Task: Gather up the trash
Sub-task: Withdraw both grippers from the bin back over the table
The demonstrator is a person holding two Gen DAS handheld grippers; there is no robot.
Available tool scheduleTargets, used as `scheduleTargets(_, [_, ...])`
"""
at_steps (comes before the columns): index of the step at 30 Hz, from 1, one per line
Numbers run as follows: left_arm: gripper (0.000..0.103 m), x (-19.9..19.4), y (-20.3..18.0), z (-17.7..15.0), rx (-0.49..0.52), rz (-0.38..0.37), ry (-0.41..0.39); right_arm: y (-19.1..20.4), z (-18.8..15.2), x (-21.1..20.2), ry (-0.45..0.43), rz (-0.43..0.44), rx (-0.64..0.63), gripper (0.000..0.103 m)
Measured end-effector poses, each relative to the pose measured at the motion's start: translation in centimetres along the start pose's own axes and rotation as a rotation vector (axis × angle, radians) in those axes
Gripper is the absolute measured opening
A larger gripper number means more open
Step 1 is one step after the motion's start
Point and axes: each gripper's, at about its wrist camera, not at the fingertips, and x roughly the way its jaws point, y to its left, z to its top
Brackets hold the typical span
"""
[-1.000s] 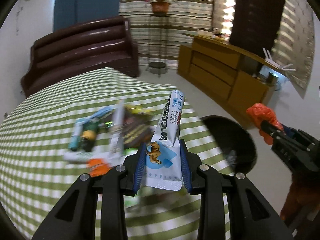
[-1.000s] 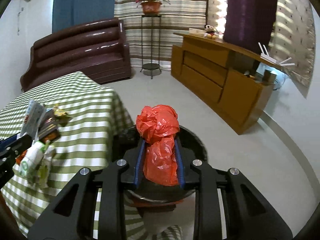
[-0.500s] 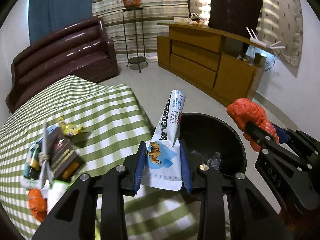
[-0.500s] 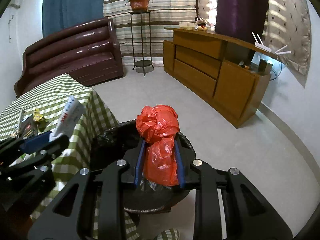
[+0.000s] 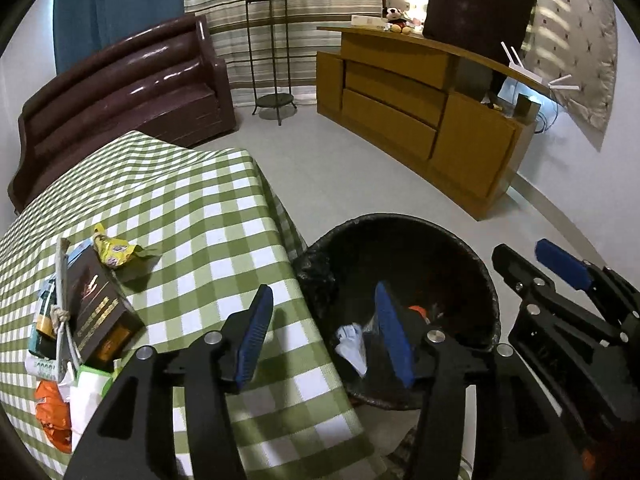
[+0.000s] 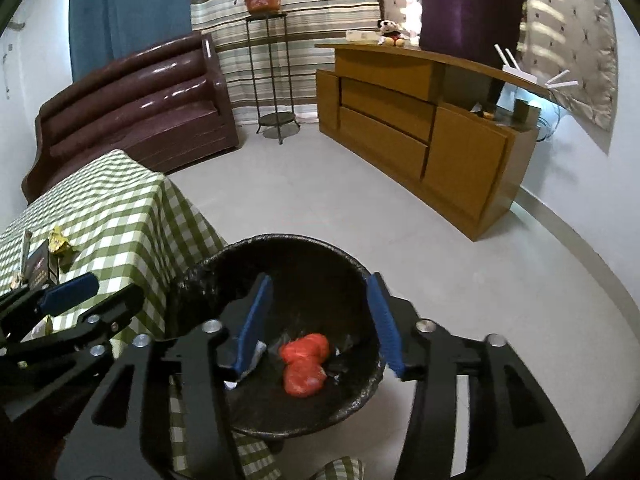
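I see a glossy leather-look sofa (image 5: 132,96), matt checked tablecloth (image 5: 192,216), smooth wooden sideboard (image 5: 416,120), crinkled black bin liner (image 6: 200,280).

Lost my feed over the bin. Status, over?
Left gripper and right gripper just opened, nothing between fingers. Red bag and white wrapper in black bin. More trash on table. Nothing blocking.

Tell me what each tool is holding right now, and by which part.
Nothing. The left tool and the right tool have both just opened and stand empty over the black bin; the red bag and white wrapper lie inside it.
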Motion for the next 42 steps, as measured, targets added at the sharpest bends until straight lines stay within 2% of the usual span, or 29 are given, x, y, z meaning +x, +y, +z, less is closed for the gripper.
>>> scheduleTargets(4, [0.056,-1.3,0.7,-0.3,-0.011,0.005,-0.017,0.3,0.1,-1.4,-0.038,-0.034,-0.015,0.076])
scheduleTargets(6, [0.057,-2.1,1.4,-0.6,-0.014,0.012,-0.027,0.6,0.2,-2.0,-0.049,-0.042,-0.017,0.081])
scheduleTargets(10, [0.059,-4.2,3.3,-1.6,-0.033,0.036,-0.043,1.6,-0.2,-3.0,-0.044,-0.034,-0.027,0.082])
scheduleTargets(17, [0.063,-7.7,7.9,-3.6,-0.097,0.109,-0.065,4.9,-1.1,-4.5,-0.026,-0.003,-0.068,0.082])
scheduleTargets(24, [0.064,-10.9,13.6,-6.3,-0.173,0.209,-0.083,9.7,-2.1,-6.0,0.014,0.107,-0.117,0.082])
scheduleTargets(32, [0.064,-12.8,19.6,-9.4,-0.265,0.296,-0.071,15.9,-3.8,-7.3,0.023,0.177,-0.227,0.081])
scheduleTargets(36, [0.064,-13.2,21.6,-10.8,-0.284,0.330,-0.064,18.3,-4.6,-7.1,0.047,0.204,-0.262,0.072])
scheduleTargets(41, [0.064,-13.2,23.1,-11.7,-0.309,0.337,-0.047,20.5,-5.5,-6.3,0.079,0.219,-0.309,0.066])
scheduleTargets(42, [0.064,-13.1,23.2,-11.8,-0.312,0.335,-0.043,20.8,-5.7,-6.1,0.086,0.219,-0.318,0.061])
